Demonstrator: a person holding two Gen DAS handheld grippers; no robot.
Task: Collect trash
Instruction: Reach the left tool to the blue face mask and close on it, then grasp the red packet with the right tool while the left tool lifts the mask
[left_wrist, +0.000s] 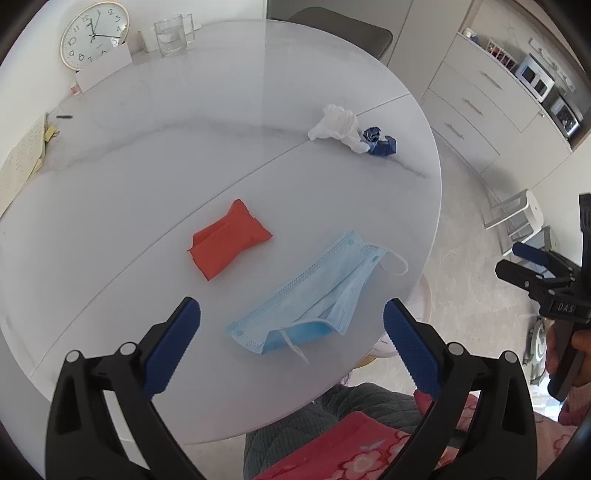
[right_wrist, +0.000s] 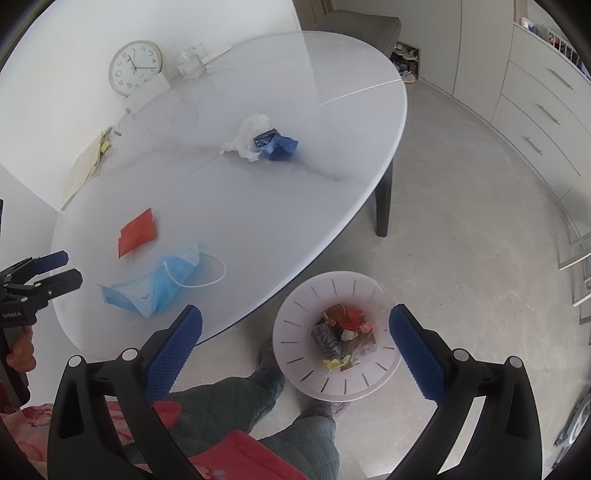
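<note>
On the white oval table (left_wrist: 110, 206) lie a light blue face mask (left_wrist: 310, 299) (right_wrist: 159, 284), a folded red wrapper (left_wrist: 229, 240) (right_wrist: 137, 232), a crumpled white tissue (left_wrist: 338, 125) (right_wrist: 245, 138) and a crushed blue wrapper (left_wrist: 380, 142) (right_wrist: 277, 146). My left gripper (left_wrist: 291, 332) hovers open just above the mask's near end, nothing between its fingers. My right gripper (right_wrist: 295, 339) stands open above the white bin (right_wrist: 295, 354) on the floor, which holds several crumpled scraps. Each gripper shows at the edge of the other's view, the right gripper (left_wrist: 532, 266) and the left gripper (right_wrist: 55, 269).
At the table's far end stand a wall clock (left_wrist: 94, 35), a glass jug (left_wrist: 170, 37) and a white card. Papers (left_wrist: 22, 162) lie at the left edge. A chair (right_wrist: 354, 26) sits behind the table, drawers (right_wrist: 546, 110) line the right wall, and the person's legs (right_wrist: 258, 413) are below.
</note>
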